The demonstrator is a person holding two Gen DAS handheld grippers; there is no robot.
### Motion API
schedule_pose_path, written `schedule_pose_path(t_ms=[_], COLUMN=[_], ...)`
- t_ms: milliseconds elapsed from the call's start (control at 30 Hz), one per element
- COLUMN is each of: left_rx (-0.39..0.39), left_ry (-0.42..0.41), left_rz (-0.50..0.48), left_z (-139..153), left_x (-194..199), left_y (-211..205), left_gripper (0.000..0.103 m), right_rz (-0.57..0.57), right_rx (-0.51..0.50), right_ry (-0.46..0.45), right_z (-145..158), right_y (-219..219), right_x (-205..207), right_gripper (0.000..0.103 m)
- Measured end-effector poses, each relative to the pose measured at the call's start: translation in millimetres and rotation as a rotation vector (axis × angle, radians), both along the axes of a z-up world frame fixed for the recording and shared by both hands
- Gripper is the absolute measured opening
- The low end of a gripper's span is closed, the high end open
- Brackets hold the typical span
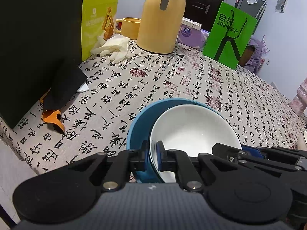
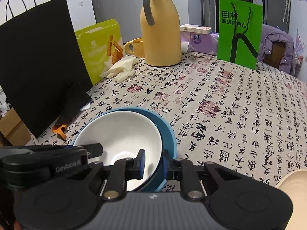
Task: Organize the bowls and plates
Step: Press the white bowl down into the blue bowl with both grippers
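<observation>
The left gripper (image 1: 152, 156) pinches the near rims of the white bowl (image 1: 193, 126) and the blue bowl (image 1: 138, 122) together, while the right gripper (image 2: 153, 162) clamps the same two rims from the other side. The white bowl sits tilted inside the blue one on the worktop (image 2: 230, 99). Further back stand a yellow jug (image 2: 160, 36), a green bag (image 2: 239, 32) and a black bag (image 2: 42, 57).
</observation>
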State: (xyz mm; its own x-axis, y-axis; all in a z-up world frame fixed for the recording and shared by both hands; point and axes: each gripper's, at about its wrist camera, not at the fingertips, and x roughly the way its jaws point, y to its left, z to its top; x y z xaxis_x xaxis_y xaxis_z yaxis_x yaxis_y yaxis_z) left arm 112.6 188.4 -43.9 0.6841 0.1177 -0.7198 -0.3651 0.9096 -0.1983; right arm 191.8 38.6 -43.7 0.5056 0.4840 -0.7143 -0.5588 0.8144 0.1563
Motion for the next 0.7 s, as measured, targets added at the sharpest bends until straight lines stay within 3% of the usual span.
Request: schedule_pose_path(t_ms=[300,700], left_rx=[0.007,0.04], left_ry=[0.008,0.025], left_rz=[0.009,0.023], left_z=[0.8,1.5], left_x=[3.5,10.8], left_y=[-1.2,-4.2], left_gripper=[0.009,0.009], right_rz=[-0.025,-0.035], right_rx=[0.048,0.054], right_ry=[0.054,0.054], right_z=[-0.7,4.2], right_y=[-7.8,-10.0], right_x=[5.9,8.5], right_gripper=[0.015,0.018])
